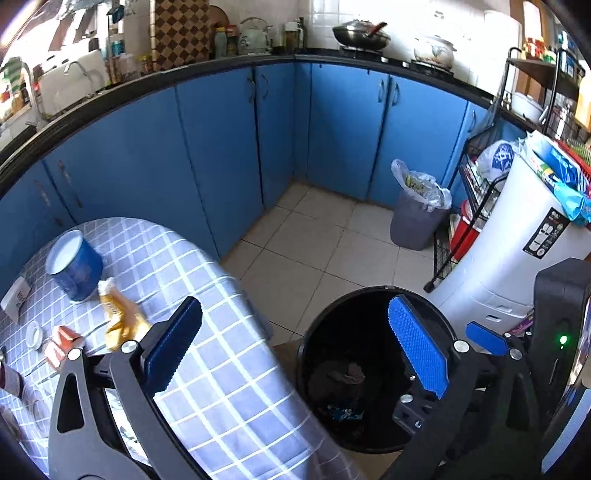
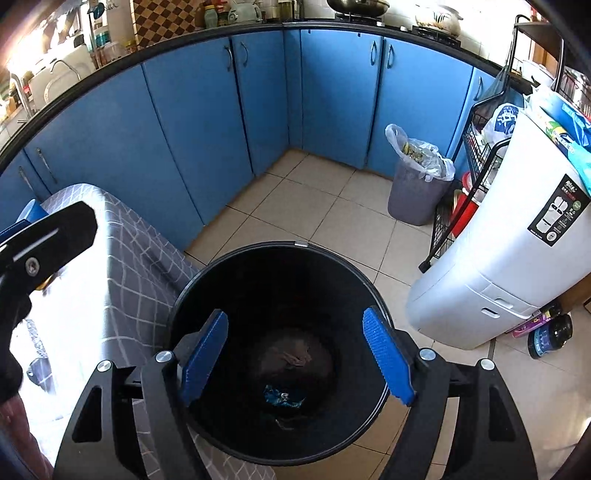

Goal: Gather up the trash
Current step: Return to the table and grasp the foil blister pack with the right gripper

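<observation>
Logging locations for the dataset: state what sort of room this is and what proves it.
A home kitchen, most likely. Blue cabinets run under a black counter holding a wok on a stove and a kettle, with a sink tap at the left.

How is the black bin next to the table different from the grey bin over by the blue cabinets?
The black bin stands close beside the table, unlined and mostly empty, with only a few scraps at the bottom. The grey bin stands farther off by the cabinets, lined with a clear bag and heaped full. Both are round, open-topped and upright on the tiled floor.
</observation>
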Motion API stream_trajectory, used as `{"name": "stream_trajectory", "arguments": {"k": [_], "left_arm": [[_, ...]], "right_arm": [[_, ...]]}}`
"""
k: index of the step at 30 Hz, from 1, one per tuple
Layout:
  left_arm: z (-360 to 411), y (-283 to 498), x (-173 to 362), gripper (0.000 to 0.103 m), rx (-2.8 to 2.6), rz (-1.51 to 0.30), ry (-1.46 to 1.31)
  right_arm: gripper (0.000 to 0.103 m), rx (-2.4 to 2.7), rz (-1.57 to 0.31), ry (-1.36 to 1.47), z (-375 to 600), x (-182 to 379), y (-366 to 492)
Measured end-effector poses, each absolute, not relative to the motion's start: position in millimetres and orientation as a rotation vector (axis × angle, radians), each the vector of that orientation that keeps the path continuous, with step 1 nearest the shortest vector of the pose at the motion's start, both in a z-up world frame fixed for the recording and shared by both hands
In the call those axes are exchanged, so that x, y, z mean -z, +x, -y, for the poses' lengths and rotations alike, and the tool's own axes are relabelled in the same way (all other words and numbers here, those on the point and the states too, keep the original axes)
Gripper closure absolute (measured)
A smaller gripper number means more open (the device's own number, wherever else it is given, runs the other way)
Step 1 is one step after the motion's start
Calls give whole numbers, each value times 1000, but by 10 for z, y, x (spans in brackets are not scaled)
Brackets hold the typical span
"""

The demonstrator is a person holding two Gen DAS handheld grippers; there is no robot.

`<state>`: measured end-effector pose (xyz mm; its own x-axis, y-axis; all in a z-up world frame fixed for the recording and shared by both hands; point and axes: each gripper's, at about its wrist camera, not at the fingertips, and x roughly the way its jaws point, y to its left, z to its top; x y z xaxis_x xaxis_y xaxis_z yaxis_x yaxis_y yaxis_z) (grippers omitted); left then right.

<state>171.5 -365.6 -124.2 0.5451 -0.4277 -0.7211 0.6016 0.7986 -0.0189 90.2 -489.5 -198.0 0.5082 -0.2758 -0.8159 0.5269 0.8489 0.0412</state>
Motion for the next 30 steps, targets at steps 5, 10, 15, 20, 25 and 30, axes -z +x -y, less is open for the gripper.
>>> {"name": "stream_trajectory", "arguments": {"k": [5,10,15,20,25,30], "left_arm": [[3170,1687,1128,3,574,-743,189],[2539,1646,1067,3,484,-717,138],[1883,1628,1138,3,331,-717,156],[1253,1678,1314,3,214,-770,183],[751,1753,1481,3,143,-823,152],[499,1879,1602,3,131,-874,98]], "right_arm": [[29,466,-904,261,4586,1876,933],[29,370,-900,213,4074,1816,1041],[29,249,-893,102,3412,1831,1149],[29,122,-931,37,2816,1941,1310],[29,91,-958,-7,2512,1995,1458],[29,112,-942,4,2425,1898,1494]]}}
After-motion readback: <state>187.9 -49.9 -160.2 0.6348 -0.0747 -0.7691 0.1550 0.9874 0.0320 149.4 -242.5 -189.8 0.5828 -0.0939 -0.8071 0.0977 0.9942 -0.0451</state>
